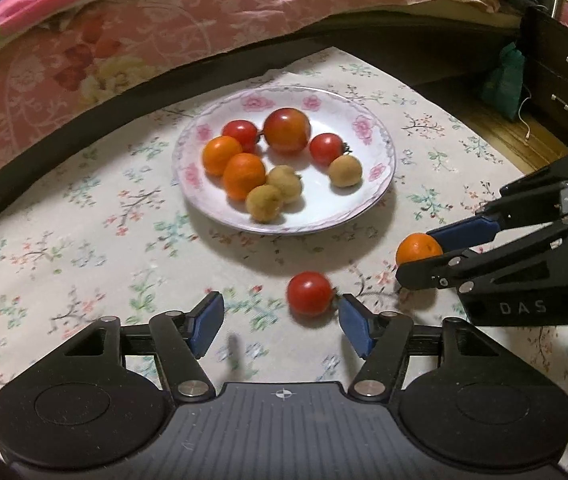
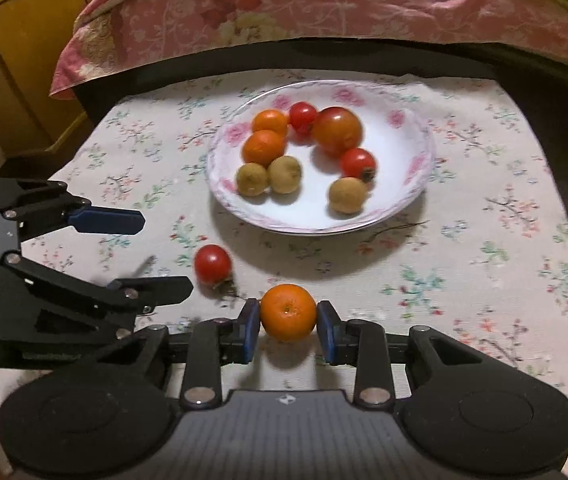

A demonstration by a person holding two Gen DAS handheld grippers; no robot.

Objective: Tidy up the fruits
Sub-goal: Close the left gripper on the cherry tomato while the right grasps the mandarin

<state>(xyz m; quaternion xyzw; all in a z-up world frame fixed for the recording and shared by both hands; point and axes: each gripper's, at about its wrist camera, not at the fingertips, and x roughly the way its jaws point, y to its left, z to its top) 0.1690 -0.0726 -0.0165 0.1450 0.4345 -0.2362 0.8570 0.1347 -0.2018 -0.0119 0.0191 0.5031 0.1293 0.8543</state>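
The left gripper (image 1: pixel 280 322) is about half open with nothing between its blue pads. A small red tomato (image 1: pixel 310 293) lies on the flowered cloth (image 1: pixel 84 220) just past its right pad, at about one o'clock from the gripper, maybe touching the tip. The plate (image 1: pixel 368 196) sits at twelve o'clock with two oranges, three tomatoes and three little brown fruits in it. At three o'clock, the right gripper (image 2: pixel 288 326) has its pads pressed on both sides of an orange (image 2: pixel 288 312) resting on the cloth.
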